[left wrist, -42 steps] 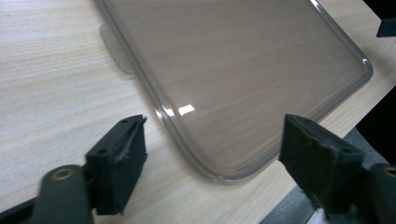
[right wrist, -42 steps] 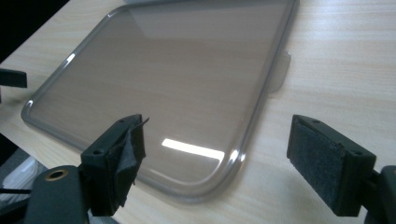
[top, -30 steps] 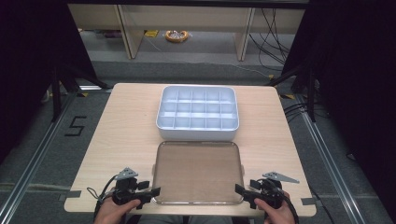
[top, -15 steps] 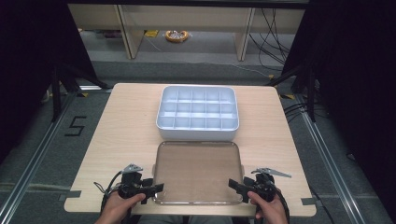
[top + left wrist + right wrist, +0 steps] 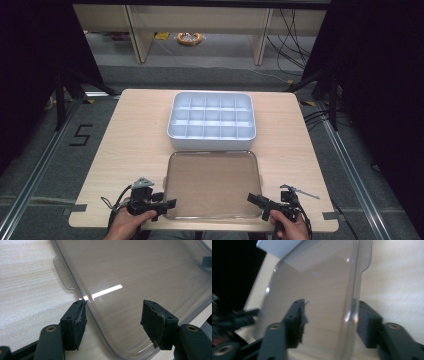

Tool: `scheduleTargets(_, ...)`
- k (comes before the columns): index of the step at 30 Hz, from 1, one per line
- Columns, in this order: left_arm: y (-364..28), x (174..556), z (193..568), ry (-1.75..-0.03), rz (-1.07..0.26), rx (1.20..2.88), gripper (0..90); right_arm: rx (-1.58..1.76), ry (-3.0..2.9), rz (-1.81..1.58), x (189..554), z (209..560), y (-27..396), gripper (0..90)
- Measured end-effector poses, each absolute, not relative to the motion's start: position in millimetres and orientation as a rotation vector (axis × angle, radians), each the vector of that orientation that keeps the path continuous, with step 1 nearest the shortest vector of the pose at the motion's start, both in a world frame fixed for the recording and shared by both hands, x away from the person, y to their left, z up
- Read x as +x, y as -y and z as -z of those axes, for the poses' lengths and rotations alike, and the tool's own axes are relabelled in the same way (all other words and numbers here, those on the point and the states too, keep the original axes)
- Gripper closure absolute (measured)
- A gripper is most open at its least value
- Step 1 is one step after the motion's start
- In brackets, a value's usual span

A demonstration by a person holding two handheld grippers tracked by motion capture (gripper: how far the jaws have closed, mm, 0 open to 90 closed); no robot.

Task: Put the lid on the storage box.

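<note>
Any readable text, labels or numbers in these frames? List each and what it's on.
"5": dark mark on the grey floor left of the table.
Lid, divided box, left gripper, right gripper: no text visible.
Small round mark on the lid in the right gripper view: nothing readable.

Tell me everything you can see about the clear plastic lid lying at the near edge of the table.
The clear lid is a smoky, see-through rectangle with rounded corners, a raised rim and a small tab on each short side. It lies flat on the wooden table, just in front of the white divided box. The open left gripper and open right gripper straddle its near corners; contact is unclear.
</note>
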State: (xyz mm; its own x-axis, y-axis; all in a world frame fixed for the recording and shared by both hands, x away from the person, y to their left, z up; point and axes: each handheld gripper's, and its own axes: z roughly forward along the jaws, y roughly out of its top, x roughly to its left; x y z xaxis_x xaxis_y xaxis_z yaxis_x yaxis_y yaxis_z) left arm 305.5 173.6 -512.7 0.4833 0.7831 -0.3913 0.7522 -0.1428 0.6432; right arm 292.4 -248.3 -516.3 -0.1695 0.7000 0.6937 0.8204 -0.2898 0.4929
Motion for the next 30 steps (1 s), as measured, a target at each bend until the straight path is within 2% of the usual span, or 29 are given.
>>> scheduleTargets(3,-174.9,304.4,513.0,-1.265,-0.037,1.905,35.9,-1.871,1.885,1.532,288.7,510.7,247.9,57.5)
scheduleTargets(10,-177.7,305.6,513.5,-1.258,0.012,1.887,31.0,-1.705,2.081,1.669,277.4,494.5,244.8,57.2)
scheduleTargets(15,-176.8,306.7,514.7,-1.284,-0.014,1.852,28.8,-1.658,2.14,1.739,265.8,483.6,241.0,58.8)
scheduleTargets(18,-177.5,309.0,513.9,-1.289,0.01,1.856,23.7,-1.604,2.181,1.769,259.3,480.9,238.6,59.1)
scheduleTargets(26,-178.4,309.8,514.6,-1.3,0.024,1.826,23.0,-1.557,2.194,1.793,248.3,476.4,237.1,60.6)
scheduleTargets(30,-178.6,310.0,515.0,-1.301,0.023,1.82,26.0,-1.516,2.215,1.818,244.9,479.2,239.6,60.7)
